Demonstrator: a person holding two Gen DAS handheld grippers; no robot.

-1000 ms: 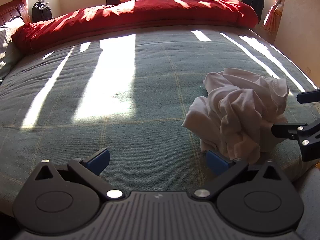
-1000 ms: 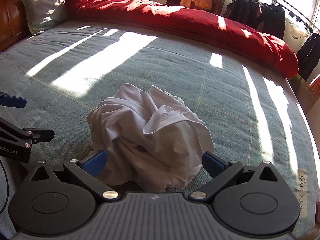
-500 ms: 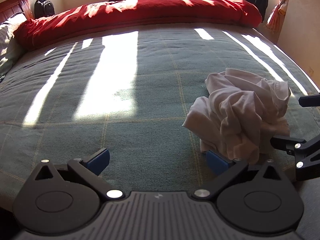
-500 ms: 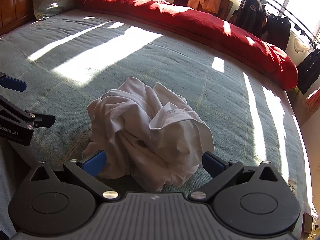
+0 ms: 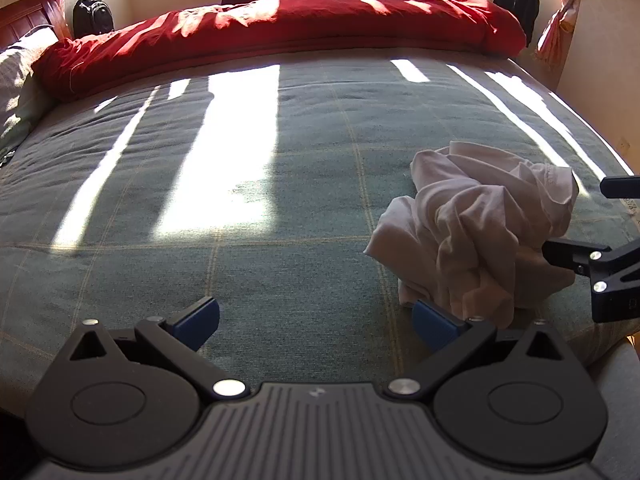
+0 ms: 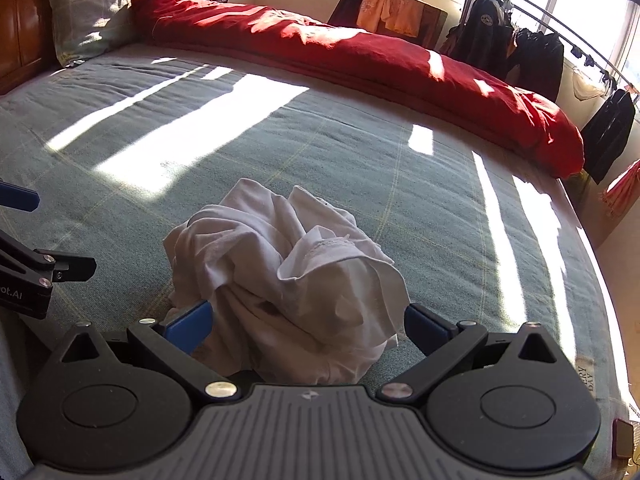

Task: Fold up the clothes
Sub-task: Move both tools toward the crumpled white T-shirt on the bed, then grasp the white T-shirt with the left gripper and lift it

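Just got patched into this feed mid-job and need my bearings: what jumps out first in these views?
A crumpled white cotton garment sits bunched on the grey-green checked bedspread near the bed's front edge, right before the open right gripper. The open left gripper points at bare bedspread, with the garment to its right. A long red duvet is heaped along the far edge, and bright sun stripes cross the bed.

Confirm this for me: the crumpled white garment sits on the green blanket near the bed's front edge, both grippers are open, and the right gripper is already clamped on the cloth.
Not quite. The right gripper is not clamped: its jaws stand wide apart on either side of the crumpled white garment, as the right wrist view shows. The rest holds: the garment lies on the green blanket and the left gripper is open too.
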